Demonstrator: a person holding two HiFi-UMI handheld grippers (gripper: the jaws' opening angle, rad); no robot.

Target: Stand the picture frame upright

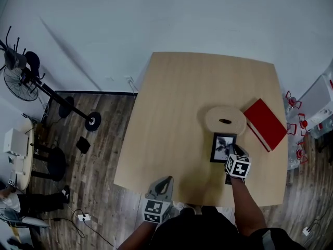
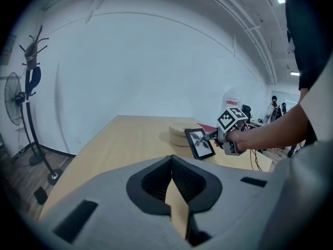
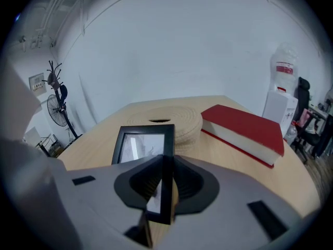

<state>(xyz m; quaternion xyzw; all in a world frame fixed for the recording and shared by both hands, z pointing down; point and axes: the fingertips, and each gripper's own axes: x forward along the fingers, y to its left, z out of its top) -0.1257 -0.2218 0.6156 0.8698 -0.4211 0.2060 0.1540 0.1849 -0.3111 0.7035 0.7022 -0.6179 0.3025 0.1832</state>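
Observation:
The black picture frame [image 1: 222, 147] holds a grey plant print and sits right of the table's middle, just in front of a round woven mat [image 1: 225, 120]. My right gripper [image 1: 232, 152] is shut on the frame's near right edge. In the right gripper view that black edge [image 3: 166, 184] runs between the jaws, and the glass [image 3: 141, 146] faces up and to the left. The left gripper view shows the frame [image 2: 200, 142] tilted up from the tabletop, with the right gripper [image 2: 214, 136] at its side. My left gripper [image 1: 160, 187] hovers at the table's front edge, shut and empty.
A red hardcover book [image 1: 265, 124] lies right of the mat, near the right edge of the wooden table [image 1: 171, 119]. A standing fan [image 1: 18, 77] and coat rack are on the floor far left. White bins and bottles [image 1: 317, 108] stand at the right.

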